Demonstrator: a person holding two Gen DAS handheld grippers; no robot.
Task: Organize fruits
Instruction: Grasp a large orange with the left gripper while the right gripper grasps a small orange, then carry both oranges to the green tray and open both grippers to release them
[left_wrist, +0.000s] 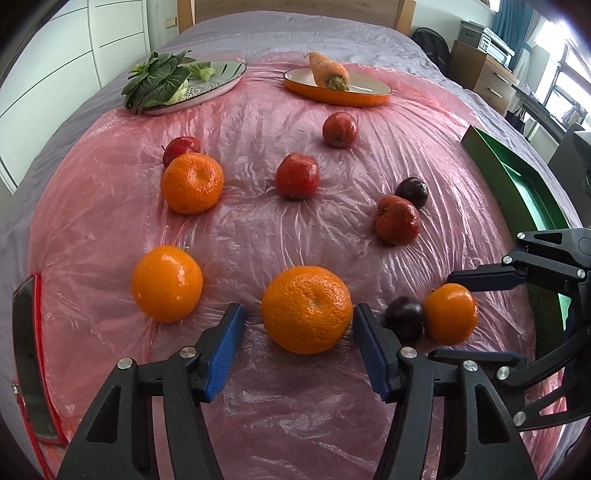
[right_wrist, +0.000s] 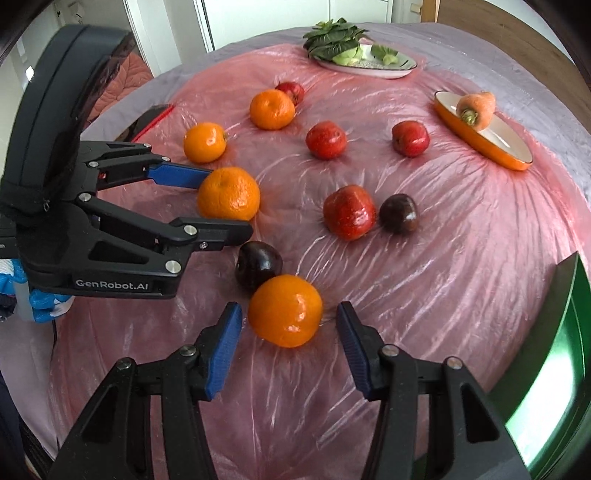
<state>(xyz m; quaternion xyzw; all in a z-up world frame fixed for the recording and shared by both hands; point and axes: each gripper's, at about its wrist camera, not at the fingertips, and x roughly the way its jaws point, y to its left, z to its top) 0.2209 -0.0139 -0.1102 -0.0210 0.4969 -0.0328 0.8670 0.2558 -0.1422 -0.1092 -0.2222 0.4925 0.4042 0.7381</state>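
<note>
Several oranges, red apples and two dark plums lie on a pink plastic sheet over a bed. My left gripper is open, its jaws either side of a large orange, which also shows in the right wrist view. My right gripper is open around a smaller orange, also in the left wrist view. A dark plum touches that orange. Neither orange is gripped.
A plate of leafy greens and an orange dish with a carrot stand at the back. A green tray is at the right edge, a red-edged dark tray at the left.
</note>
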